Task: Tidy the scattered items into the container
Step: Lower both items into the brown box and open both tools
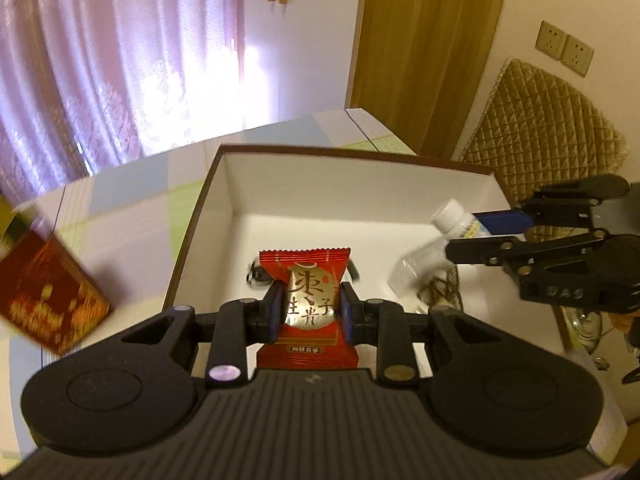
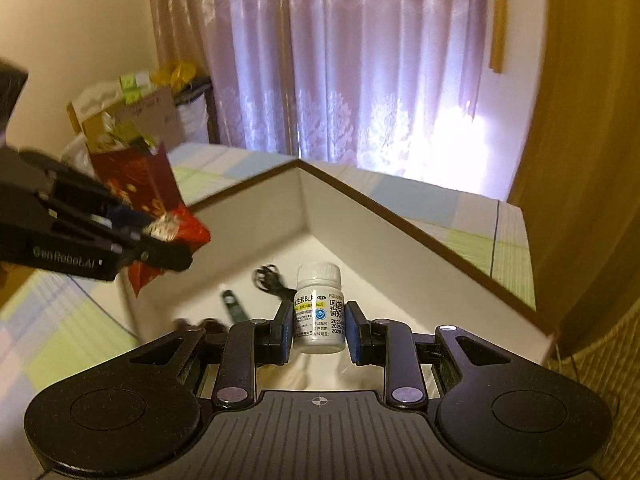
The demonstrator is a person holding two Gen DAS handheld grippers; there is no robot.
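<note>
Release is the step we judge to be in hand, since both loads hang over the open white cardboard box with the brown rim [image 1: 224, 184]. Our left gripper [image 1: 312, 312] has its jaws closed on the red foil snack packet with gold lettering [image 1: 308, 296], pinched across its middle. Our right gripper [image 2: 318, 320] clamps the small white plastic pill bottle with a printed label [image 2: 319, 308], which stands upright in that view. To do this well, we should lower each load close to the box floor before parting the jaws, so the bottle does not bounce or roll. We should keep the two grippers apart and aim for bare floor, clear of the black cable [image 2: 272, 280] already inside. A dark red printed carton [image 1: 48, 292] waits on the pastel checked tablecloth [image 1: 132, 208], outside the box.
</note>
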